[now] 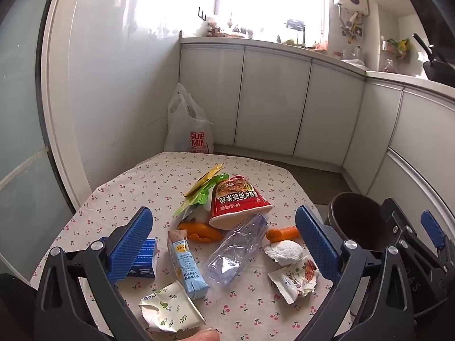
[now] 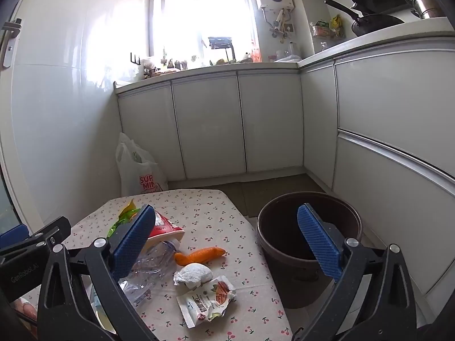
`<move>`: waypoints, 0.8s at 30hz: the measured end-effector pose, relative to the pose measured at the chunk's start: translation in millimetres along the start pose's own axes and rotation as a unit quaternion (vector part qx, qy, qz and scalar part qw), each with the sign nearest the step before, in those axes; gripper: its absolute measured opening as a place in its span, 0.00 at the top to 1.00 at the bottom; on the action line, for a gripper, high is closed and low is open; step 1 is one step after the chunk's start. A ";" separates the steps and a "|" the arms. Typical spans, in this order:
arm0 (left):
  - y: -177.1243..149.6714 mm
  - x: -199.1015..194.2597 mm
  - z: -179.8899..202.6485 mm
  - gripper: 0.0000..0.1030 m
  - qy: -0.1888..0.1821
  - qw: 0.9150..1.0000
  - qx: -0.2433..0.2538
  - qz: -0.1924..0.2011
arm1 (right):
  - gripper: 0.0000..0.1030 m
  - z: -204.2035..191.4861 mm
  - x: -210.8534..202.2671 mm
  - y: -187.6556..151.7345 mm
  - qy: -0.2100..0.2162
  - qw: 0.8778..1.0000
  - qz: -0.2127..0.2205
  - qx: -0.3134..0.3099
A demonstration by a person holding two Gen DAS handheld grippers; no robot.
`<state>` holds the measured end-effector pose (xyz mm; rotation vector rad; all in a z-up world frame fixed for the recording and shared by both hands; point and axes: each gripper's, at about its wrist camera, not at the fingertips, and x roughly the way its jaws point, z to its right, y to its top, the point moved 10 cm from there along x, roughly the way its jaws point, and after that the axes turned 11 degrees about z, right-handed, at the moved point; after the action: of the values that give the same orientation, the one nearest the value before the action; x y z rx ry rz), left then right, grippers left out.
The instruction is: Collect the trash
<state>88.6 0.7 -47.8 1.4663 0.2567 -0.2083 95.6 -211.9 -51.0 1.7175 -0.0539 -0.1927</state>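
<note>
Trash on counter [image 1: 119,196]; bin [image 2: 310,244] on floor just past its right edge. Both tools, left tool [image 1: 224,241] and right tool [image 2: 227,250], wide and empty. Bottle [image 1: 236,250] ahead between left pads, long axis diagonal; tissue [image 2: 193,275] and wrapper [image 2: 207,301] nearer right tool.

Trash on the surface [image 1: 241,167]

The left hand-held gripper [image 1: 224,244] hangs wide open over a clear bottle [image 1: 236,250]. A brown bin [image 1: 355,218] stands by the right edge.
</note>
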 end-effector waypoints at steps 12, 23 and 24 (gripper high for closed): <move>-2.0 2.6 -3.8 0.05 0.003 1.000 -0.008 -0.006 | 0.07 -2.4 0.7 -2.8 0.004 1.000 -0.005 -0.005; -6.7 4.2 -4.2 0.05 0.003 1.000 -0.013 -0.004 | 0.07 -4.7 1.5 -4.6 0.007 1.000 -0.010 -0.014; -6.8 4.2 -4.5 0.05 0.003 1.000 -0.014 -0.004 | 0.07 -4.6 1.2 -2.8 0.009 1.000 -0.002 -0.008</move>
<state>90.4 4.7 -55.9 1.4392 0.2696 -0.2064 97.3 -207.1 -53.3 1.7023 -0.0362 -0.1809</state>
